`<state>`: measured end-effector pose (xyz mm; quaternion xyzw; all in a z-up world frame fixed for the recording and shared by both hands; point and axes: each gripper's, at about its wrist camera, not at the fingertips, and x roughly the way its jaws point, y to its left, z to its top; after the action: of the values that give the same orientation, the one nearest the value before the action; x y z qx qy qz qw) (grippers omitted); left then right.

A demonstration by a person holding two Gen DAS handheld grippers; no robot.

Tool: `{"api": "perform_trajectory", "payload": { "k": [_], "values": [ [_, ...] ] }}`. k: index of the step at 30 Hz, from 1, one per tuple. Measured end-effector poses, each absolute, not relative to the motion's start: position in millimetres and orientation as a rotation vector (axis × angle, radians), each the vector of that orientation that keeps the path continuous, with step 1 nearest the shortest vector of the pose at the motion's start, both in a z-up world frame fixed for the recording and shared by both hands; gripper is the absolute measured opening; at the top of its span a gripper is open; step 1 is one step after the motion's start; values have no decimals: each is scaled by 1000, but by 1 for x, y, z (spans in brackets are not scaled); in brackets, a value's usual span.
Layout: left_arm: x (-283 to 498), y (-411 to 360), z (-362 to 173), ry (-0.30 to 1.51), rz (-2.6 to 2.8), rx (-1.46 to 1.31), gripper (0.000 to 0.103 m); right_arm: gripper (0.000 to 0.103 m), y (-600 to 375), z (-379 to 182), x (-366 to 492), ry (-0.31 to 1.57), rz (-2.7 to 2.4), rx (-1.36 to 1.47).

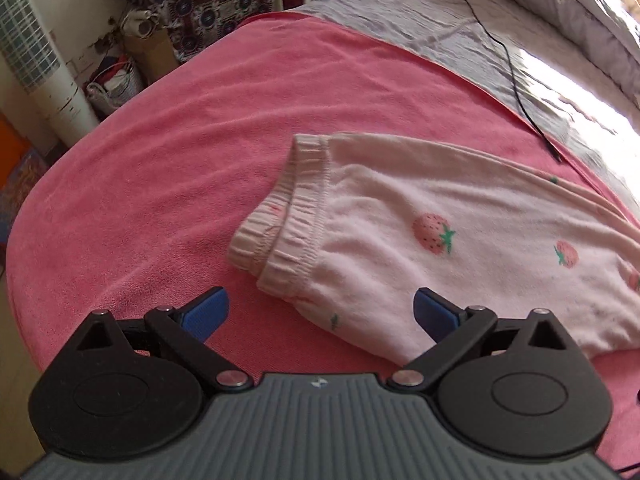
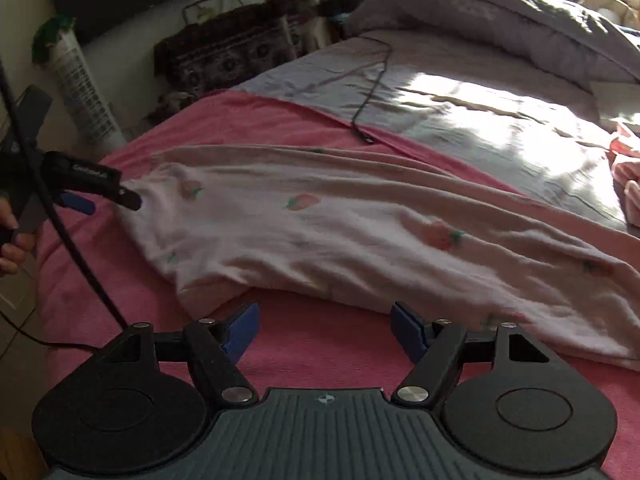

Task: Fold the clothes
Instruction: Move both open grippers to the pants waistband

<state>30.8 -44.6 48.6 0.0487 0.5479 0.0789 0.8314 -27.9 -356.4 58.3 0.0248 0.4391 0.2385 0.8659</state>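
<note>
Pale pink strawberry-print trousers [image 1: 400, 240] lie flat on a pink towel [image 1: 160, 160], with the ribbed waistband [image 1: 292, 216] toward the left. My left gripper [image 1: 322, 312] is open just short of the waistband corner, blue pads spread wide and nothing between them. In the right wrist view the trousers [image 2: 340, 232] stretch from left to right across the towel [image 2: 320, 344]. My right gripper [image 2: 326, 330] is open near their front edge, holding nothing. The left gripper [image 2: 104, 200] shows at the waistband end, held by a person's hand [image 2: 12, 240].
Beyond the towel is a grey bedsheet [image 2: 460, 112] with a black cable [image 1: 516, 80] trailing onto it and a pillow [image 2: 500, 20] behind. A white tower fan [image 1: 44, 72], boxes and clutter stand past the bed's left edge. Another pink cloth [image 2: 628, 184] lies at far right.
</note>
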Motion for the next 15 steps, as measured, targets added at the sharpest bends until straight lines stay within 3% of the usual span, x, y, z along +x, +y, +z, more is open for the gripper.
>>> {"api": "perform_trajectory", "payload": {
  "k": [7,8,11,15],
  "values": [
    [44,16,42,1132,288,-97,102,64,-273,26,-4,1019,590,258],
    [46,25,41,1127,305,-126,102,59,-273,25,0,1023,563,291],
    [50,21,37,1112,293,-41,103,27,-270,31,16,1045,536,329],
    [59,21,38,1109,260,25,103,17,-266,48,22,1063,581,302]
  ]
}}
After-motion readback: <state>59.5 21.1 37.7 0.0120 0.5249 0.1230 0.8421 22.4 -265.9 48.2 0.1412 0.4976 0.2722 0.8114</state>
